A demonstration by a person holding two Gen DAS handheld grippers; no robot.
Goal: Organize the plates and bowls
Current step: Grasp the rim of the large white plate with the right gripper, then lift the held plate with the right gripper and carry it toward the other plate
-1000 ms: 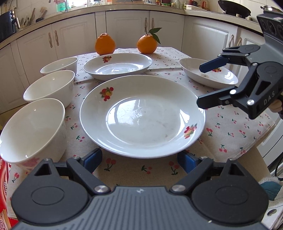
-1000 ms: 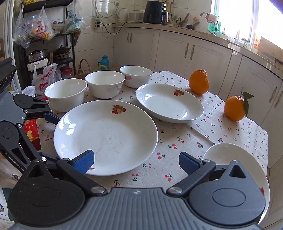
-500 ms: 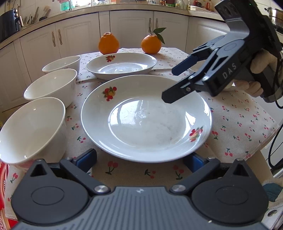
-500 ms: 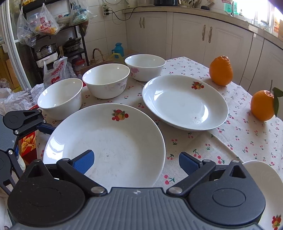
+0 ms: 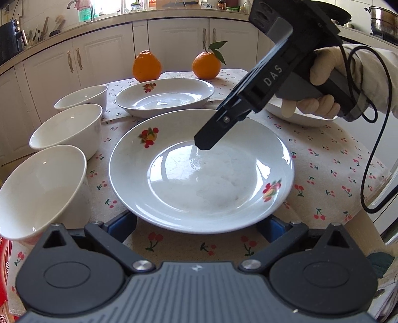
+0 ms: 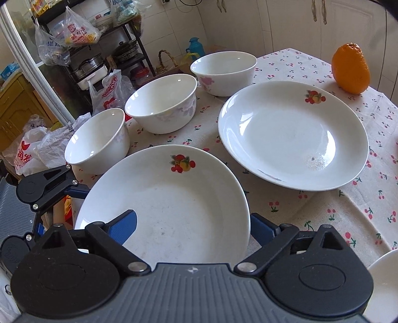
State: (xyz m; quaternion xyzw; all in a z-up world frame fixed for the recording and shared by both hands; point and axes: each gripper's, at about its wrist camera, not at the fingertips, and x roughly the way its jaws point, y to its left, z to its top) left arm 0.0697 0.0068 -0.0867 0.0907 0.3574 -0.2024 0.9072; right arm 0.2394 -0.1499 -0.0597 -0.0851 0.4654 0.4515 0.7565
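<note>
Straddling the near plate [image 6: 174,198], the right gripper [image 6: 192,227] had just narrowed slightly — gripping nothing; left gripper [image 5: 199,223] gaped wide, empty, 3 bowls beside it.

I'm seeing a kitchen: cream cabinets [image 5: 104,64] curve round at twelve o'clock under a worktop [image 5: 74,27] cluttered with utensils. At ten o'clock a dark metal rack [image 6: 99,49] hung with plastic bags [image 6: 74,29] stands against white tiled wall [image 6: 154,22]. Daylight glares off everything.
</note>
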